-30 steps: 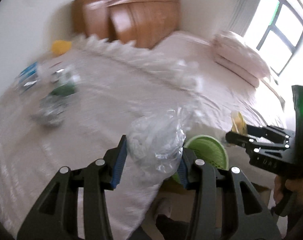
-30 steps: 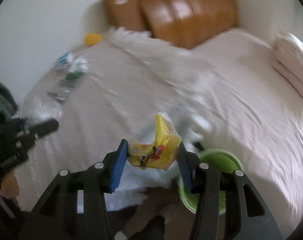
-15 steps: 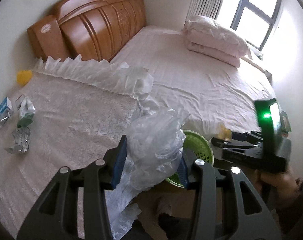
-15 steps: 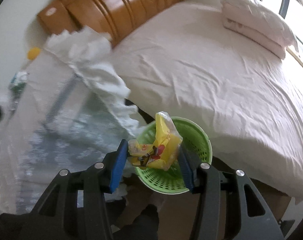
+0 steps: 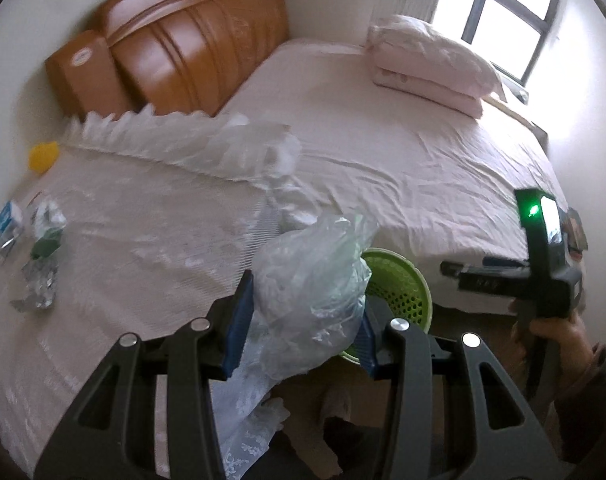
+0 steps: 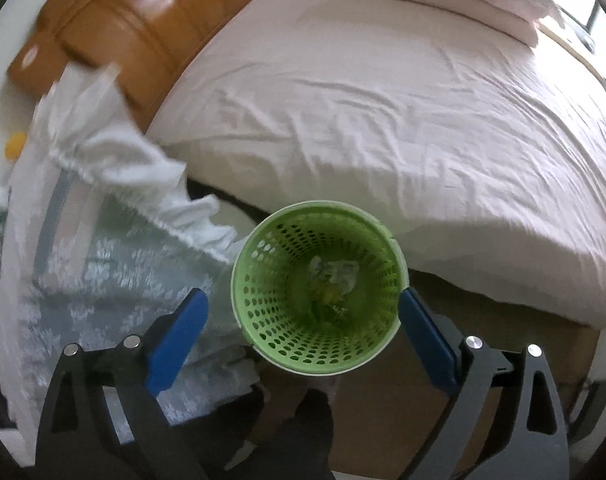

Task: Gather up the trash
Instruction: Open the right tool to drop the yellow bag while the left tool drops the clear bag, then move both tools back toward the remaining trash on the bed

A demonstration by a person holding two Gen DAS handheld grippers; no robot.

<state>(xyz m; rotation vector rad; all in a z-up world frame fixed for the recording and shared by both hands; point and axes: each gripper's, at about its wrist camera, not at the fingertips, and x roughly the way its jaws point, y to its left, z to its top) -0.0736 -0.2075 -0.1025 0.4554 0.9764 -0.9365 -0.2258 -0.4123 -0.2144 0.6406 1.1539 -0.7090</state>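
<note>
Bed (image 6: pixel 403 112), pink-sheeted, beside our workspace. Basket (image 6: pixel 319 288), green and perforated, on the floor below: crumpled trash lies at its bottom. Right gripper (image 6: pixel 303 328), jaws just opened wide, nothing between them (poised directly over the basket). Left gripper (image 5: pixel 303 320), clamped on a clear plastic bag (image 5: pixel 311 292). Risk: the light bag may drift outside the rim if we release off-centre.

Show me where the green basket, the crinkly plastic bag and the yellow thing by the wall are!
green basket (image 6: pixel 399 264), right wrist view, on its far-right rim.
crinkly plastic bag (image 5: pixel 307 280), left wrist view, on the bunched middle between the fingers.
yellow thing (image 5: pixel 43 155), left wrist view, on its middle; too blurred to identify.
</note>
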